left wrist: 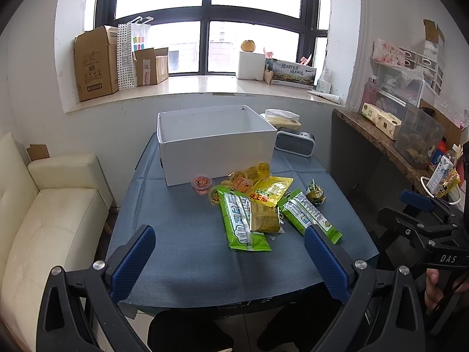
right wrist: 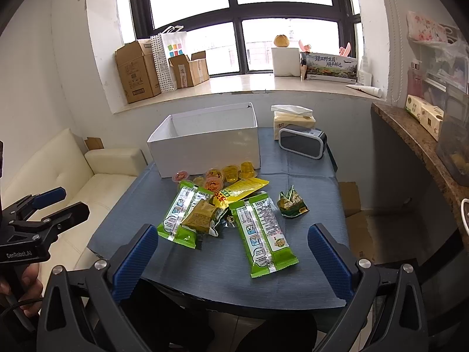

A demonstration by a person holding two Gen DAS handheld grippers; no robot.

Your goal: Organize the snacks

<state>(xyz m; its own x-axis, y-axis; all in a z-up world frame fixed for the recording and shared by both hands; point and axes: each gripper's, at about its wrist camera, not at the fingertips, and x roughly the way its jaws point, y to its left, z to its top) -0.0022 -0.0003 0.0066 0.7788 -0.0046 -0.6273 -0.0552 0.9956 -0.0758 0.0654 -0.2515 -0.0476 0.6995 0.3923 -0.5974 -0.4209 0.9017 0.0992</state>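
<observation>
A pile of snacks lies mid-table in front of an open white box (left wrist: pixel 217 149) (right wrist: pixel 205 146). It holds two long green packets (left wrist: pixel 243 220) (right wrist: pixel 263 234), a yellow pouch (left wrist: pixel 271 190) (right wrist: pixel 243 189), a brown packet (left wrist: pixel 263 220) (right wrist: pixel 200 217), a small green pyramid pack (left wrist: pixel 316 195) (right wrist: pixel 293 204) and several jelly cups (left wrist: pixel 202 184) (right wrist: pixel 231 173). My left gripper (left wrist: pixel 230 264) is open and empty above the table's near edge. My right gripper (right wrist: pixel 231 264) is open and empty, also near the front edge.
The table has a blue cloth (left wrist: pixel 190 234). A tissue pack (right wrist: pixel 293 120) and a grey speaker (right wrist: pixel 302 140) stand right of the box. A cream sofa (left wrist: pixel 49 214) is on the left, a cluttered counter (left wrist: pixel 381 135) on the right.
</observation>
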